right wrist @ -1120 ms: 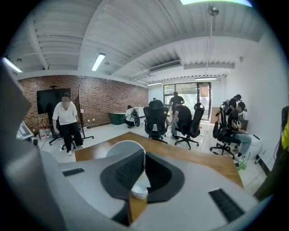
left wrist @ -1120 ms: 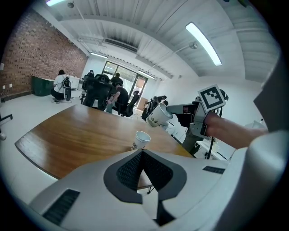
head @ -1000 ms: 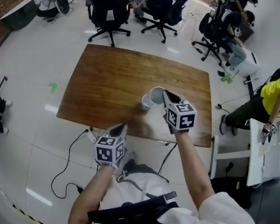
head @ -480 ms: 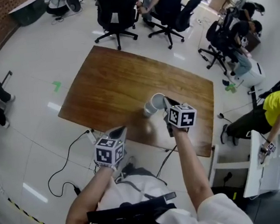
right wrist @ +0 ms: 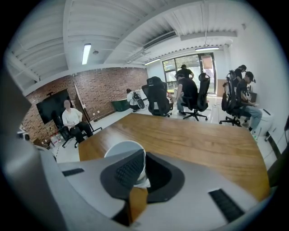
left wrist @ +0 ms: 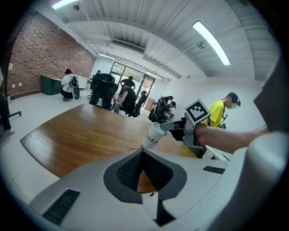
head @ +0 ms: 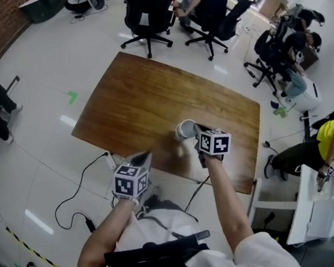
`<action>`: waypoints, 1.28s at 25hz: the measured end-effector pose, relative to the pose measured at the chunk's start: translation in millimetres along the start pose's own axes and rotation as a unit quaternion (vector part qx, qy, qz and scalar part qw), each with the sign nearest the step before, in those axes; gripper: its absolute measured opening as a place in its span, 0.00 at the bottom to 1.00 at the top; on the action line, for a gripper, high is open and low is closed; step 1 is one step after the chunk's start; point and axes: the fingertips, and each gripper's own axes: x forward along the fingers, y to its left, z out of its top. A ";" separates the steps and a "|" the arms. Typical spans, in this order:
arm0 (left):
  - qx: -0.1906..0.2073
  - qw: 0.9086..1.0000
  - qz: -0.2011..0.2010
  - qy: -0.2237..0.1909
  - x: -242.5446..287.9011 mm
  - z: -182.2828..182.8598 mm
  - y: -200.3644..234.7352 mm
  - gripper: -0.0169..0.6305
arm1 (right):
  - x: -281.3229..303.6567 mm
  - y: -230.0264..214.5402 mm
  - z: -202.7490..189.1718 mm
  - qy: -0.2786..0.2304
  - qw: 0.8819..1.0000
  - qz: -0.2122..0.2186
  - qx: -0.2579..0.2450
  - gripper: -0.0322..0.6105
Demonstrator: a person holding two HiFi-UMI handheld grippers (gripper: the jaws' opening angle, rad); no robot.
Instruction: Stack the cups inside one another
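Right gripper view showed the right gripper (right wrist: pixel 141 168) pinched on the wall of a white cup (right wrist: pixel 122 148), one finger inside the rim and one outside. In the left gripper view that cup hung tilted, its base apparently entering a second cup (left wrist: pixel 147 140) standing below the fingers on the table (left wrist: pixel 67 135). The left gripper (left wrist: pixel 142 155) was closed on nothing, apart from both. We judged that the tilt could jam the cup on the rim and topple the unsteadied second cup.

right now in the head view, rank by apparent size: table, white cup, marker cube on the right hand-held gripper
1. table
2. marker cube on the right hand-held gripper; it is nearer the camera, so this rank is unsure
3. white cup, only slightly smaller
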 end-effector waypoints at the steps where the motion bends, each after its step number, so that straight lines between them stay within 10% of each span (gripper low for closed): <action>1: -0.001 1.000 0.001 0.000 0.3 1.0 1.1 0.02 | 3.0 0.1 -1.7 0.005 1.000 0.000 -0.003 0.08; 32: -0.019 1.000 0.014 -0.006 -13.1 -0.7 14.6 0.02 | 23.2 -6.3 -18.6 0.033 0.998 -0.039 -0.046 0.27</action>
